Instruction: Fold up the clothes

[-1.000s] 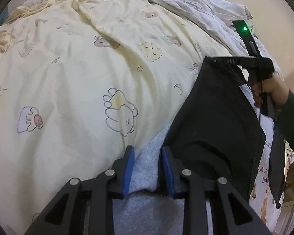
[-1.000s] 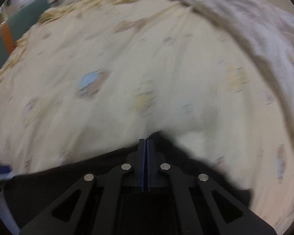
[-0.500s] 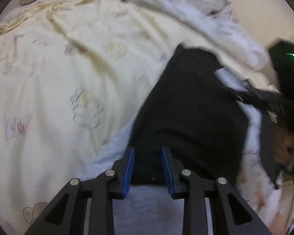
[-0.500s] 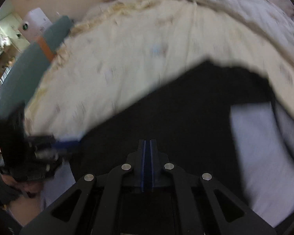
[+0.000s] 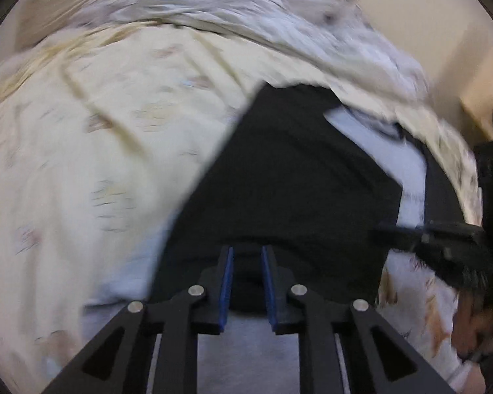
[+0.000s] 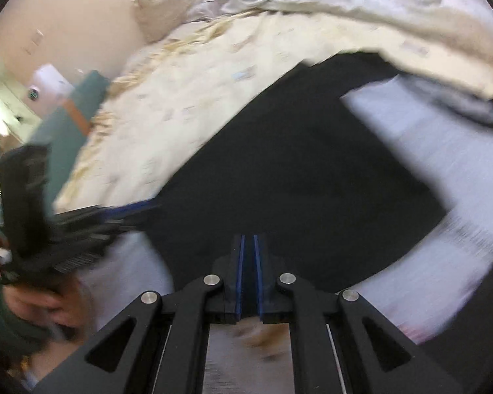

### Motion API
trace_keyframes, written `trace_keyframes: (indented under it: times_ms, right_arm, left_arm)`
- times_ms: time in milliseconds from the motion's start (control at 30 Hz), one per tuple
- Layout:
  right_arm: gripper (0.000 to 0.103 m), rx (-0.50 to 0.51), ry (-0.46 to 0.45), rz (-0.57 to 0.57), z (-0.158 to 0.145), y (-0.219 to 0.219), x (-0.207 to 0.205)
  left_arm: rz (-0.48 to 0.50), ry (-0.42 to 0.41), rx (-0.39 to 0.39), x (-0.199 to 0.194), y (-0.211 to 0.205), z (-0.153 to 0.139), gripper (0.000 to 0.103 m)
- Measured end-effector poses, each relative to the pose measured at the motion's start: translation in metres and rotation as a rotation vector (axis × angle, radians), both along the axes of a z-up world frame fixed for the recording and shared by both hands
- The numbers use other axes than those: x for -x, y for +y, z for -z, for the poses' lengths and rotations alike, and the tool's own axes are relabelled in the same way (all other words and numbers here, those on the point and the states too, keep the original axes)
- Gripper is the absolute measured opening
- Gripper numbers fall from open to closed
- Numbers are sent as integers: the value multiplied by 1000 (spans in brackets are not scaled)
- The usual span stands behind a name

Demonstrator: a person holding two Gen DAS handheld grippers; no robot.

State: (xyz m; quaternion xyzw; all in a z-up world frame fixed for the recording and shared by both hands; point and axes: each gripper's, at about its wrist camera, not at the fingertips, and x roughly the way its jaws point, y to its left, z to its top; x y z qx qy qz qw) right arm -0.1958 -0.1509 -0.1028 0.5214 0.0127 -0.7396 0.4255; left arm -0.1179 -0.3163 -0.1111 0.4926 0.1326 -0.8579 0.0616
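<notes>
Bed with cream printed duvet point(image 5: 98, 170). Black garment point(image 5: 286, 177) spread at 12 o'clock over grey fabric point(image 6: 443, 170). Left gripper point(image 5: 246, 259) closing, pads pinching garment edge. Right gripper point(image 6: 248, 246) jaws just opening slightly, narrow gap, black cloth between.

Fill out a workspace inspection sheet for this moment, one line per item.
Surface: bed with a cream printed cover.
Job's things: black garment spread over a pale grey garment.
Clutter: crumpled white sheet and a pillow at the far end.
Grippers: left tongs have just been closing, on a fold of the black garment; right tongs nearly shut, just easing open, black cloth between them, grip unclear.
Cables: nothing seen.
Surroundings: beige wall, teal panel beside the bed; both views blurred.
</notes>
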Motion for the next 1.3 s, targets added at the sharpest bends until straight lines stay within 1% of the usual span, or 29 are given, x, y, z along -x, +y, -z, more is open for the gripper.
trace_keyframes:
  times_ms: [67, 100, 133, 167, 233, 300, 367, 400, 433, 467, 500, 533, 600, 667, 733, 767, 833, 867, 933, 967, 1033, 1100, 1133, 1233, 1267, 1300]
  right_arm:
    - [9, -24, -47, -14, 18, -12, -19]
    - [9, -38, -60, -18, 26, -16, -29]
    - [9, -52, -37, -12, 29, -15, -39]
    - [9, -53, -23, -11, 28, -13, -43]
    - [8, -61, -9, -17, 18, -3, -52]
    - [8, -52, 54, 21, 1, 18, -56]
    - [8, -61, 141, 112, -15, 51, -51]
    - [8, -83, 181, 174, -21, 70, -44]
    - [8, -101, 196, 243, -22, 90, -34]
    - [9, -114, 182, 304, -19, 108, -21]
    - [9, -133, 169, 360, -14, 123, -9]
    - [9, -169, 159, 393, -7, 128, 0]
    - [9, -219, 127, 411, 8, 137, 11]
    - [9, -264, 85, 411, 25, 147, 18]
    - [9, -254, 85, 403, 24, 149, 15]
    - [9, -251, 83, 397, 23, 149, 13]
    - [9, -257, 70, 368, 18, 146, 6]
    - [9, -243, 59, 359, 14, 147, 3]
    - [9, -199, 93, 376, -2, 153, 3]
    - [9, -177, 114, 398, -10, 155, 9]
    - [9, -128, 107, 413, -15, 153, 24]
    - [9, -110, 74, 408, -9, 140, 36]
    - [9, -107, 58, 403, -5, 133, 41]
    - [10, -152, 30, 369, 22, 108, 30]
    - [11, -149, 36, 381, 28, 105, 25]
    - [10, -124, 34, 385, 27, 104, 23]
  left_arm:
    - [23, -91, 60, 7, 9, 18, 19]
    - [28, -98, 80, 6, 10, 19, 20]
    - [32, -110, 116, 3, 11, 17, 20]
    - [33, -119, 147, 0, 12, 14, 20]
    - [22, -108, 176, -9, 15, 4, 20]
    - [49, -24, 124, -11, 23, -12, 20]
    - [113, 67, 59, -4, 43, -26, 23]
    - [144, 93, 44, 2, 55, -28, 24]
    - [173, 99, 45, 10, 68, -26, 26]
    - [193, 86, 59, 19, 80, -20, 26]
    - [202, 63, 70, 24, 89, -12, 26]
    - [206, 28, 78, 28, 96, -1, 26]
    - [198, -28, 103, 34, 105, 17, 26]
    - [198, -25, 140, 29, 109, 23, 26]
    - [187, -51, 142, 26, 110, 22, 26]
    - [175, -67, 124, 23, 108, 20, 26]
    - [172, -66, 111, 17, 106, 11, 26]
    - [177, -51, 113, 15, 107, 5, 26]
    - [205, 20, 142, 16, 114, -9, 26]
    - [216, 54, 155, 19, 117, -15, 26]
    - [226, 100, 175, 32, 125, -22, 26]
    - [234, 79, 181, 49, 131, -14, 26]
    - [230, 58, 180, 46, 128, -9, 26]
    - [210, -15, 141, 45, 127, 15, 27]
    - [211, -22, 136, 42, 129, 20, 27]
    - [220, -8, 145, 36, 131, 19, 27]
